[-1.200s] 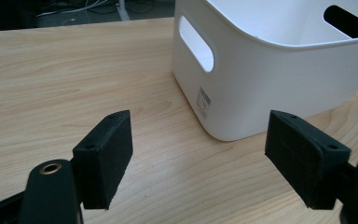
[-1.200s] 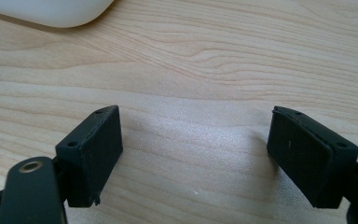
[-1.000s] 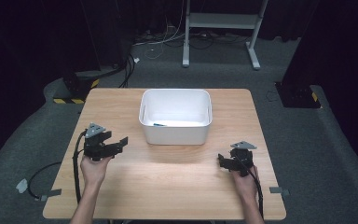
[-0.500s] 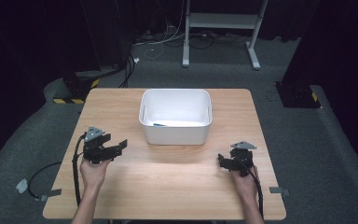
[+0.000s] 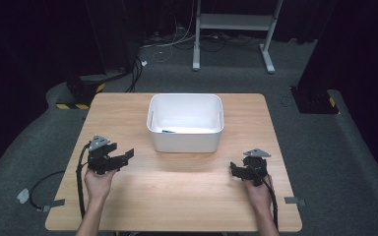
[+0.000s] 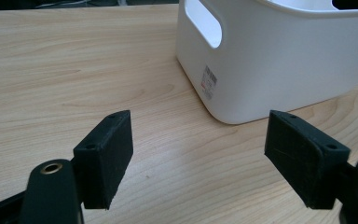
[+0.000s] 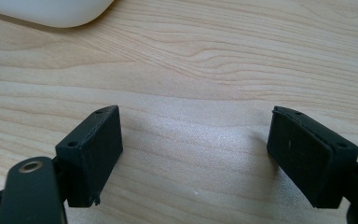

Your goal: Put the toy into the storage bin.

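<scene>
One white plastic bin (image 5: 185, 123) near tabletop (image 5: 177, 196) far edge, small blue item (image 5: 168, 131) inside. Two tongs: left tongs (image 5: 124, 158) and right tongs (image 5: 234, 171), both released, nothing between jaws.

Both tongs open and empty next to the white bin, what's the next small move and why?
Probably ease the left tongs toward the white rectangular plastic bin. Both the left and the right tongs stand open over bare light wooden table with nothing between the jaws, and the left gripper view already faces the bin's handle cut-out. A small blue item lies inside.
</scene>
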